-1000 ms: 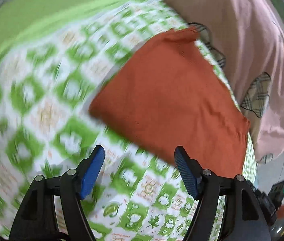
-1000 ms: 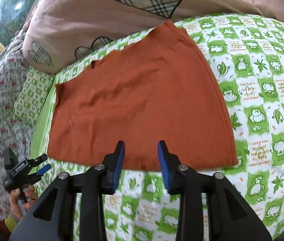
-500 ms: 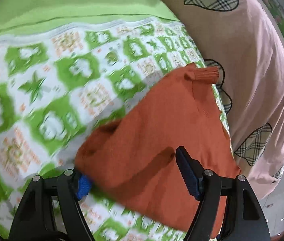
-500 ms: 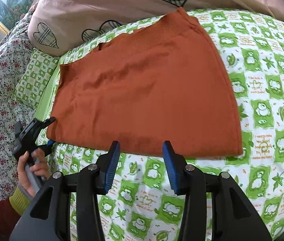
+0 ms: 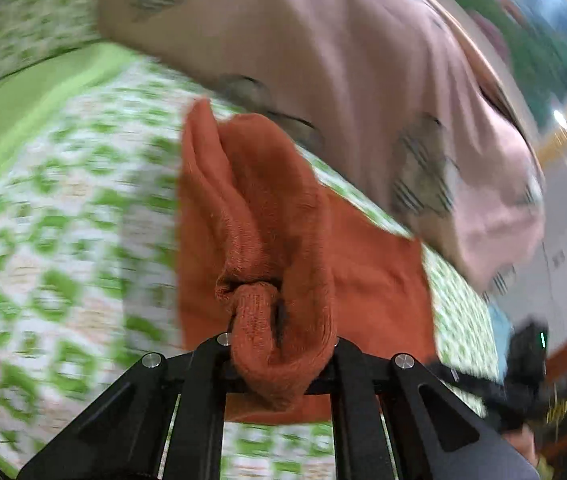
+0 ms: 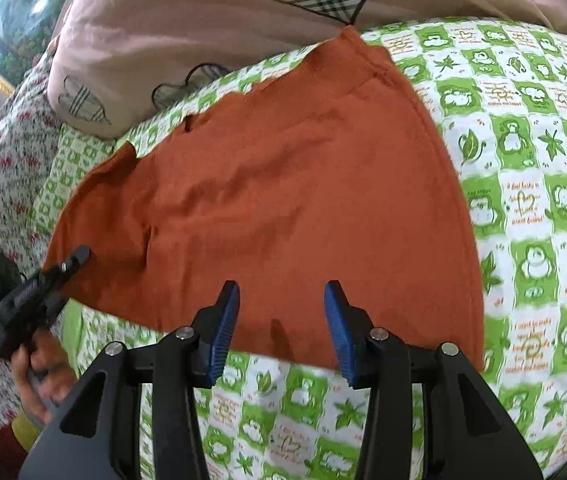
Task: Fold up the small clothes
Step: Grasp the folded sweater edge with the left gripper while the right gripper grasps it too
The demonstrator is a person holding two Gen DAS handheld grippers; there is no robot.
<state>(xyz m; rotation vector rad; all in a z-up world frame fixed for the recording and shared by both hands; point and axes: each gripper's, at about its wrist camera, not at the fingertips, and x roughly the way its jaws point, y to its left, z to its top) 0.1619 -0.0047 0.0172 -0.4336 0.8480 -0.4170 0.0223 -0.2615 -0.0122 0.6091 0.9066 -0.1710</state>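
So half a second back our left gripper (image 5: 279,344) was just sliding its spread fingers around the corner of the orange knit garment (image 6: 283,184); now it's pinched tight on that corner, with a wad of fabric bunched between the jaws and lifted off the green-and-white patterned bedsheet (image 6: 523,160); the background in the left wrist view is smeared, so we reckon the hand's on the move; that reads to us as the first fold getting started, corner picked up and about to be carried over the rest of the piece

Most of the garment is flat on the sheet, just in front of the pink quilt (image 6: 203,20) with the plaid hearts; only the left side is raised

From the right wrist view, our left hand (image 6: 39,364) sits low at the garment's left edge, tool angled in toward the cloth; the right gripper (image 6: 281,328) hovers over the near hem, fingers spread apart, gripping nothing; looks like it's lined up to grab the hem next, but that's our guess
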